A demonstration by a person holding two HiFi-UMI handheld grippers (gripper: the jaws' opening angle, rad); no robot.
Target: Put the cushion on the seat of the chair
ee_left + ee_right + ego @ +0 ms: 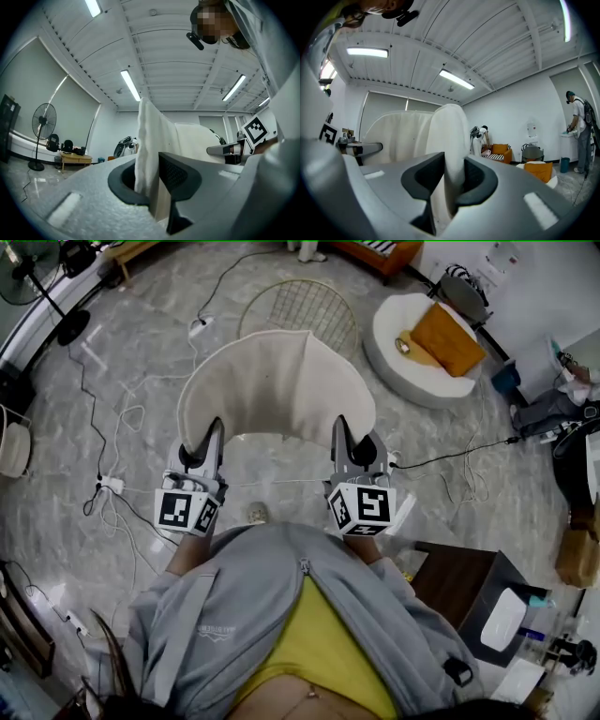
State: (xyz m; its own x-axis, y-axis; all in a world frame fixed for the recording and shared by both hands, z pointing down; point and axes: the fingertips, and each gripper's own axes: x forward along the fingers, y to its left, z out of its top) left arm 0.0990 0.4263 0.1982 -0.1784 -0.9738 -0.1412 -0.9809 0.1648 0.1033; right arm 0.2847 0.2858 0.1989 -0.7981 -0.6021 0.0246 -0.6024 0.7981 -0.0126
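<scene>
A cream, rounded cushion (277,385) hangs above the marble floor, held by its near edge from both sides. My left gripper (212,439) is shut on the cushion's left corner, and my right gripper (341,435) is shut on its right corner. In the left gripper view the cushion (151,136) stands upright, pinched between the dark pads of the left gripper (152,180). The right gripper view shows the cushion's (451,136) edge squeezed the same way in the right gripper (452,180). A round wire chair frame (314,307) stands on the floor just beyond the cushion.
A white round seat (403,367) with an orange pillow (450,338) stands at the right. Cables and a power strip (111,486) lie on the floor at the left. A fan (42,282) stands at the far left, a dark side table (464,582) near right. A person (581,133) stands by the far wall.
</scene>
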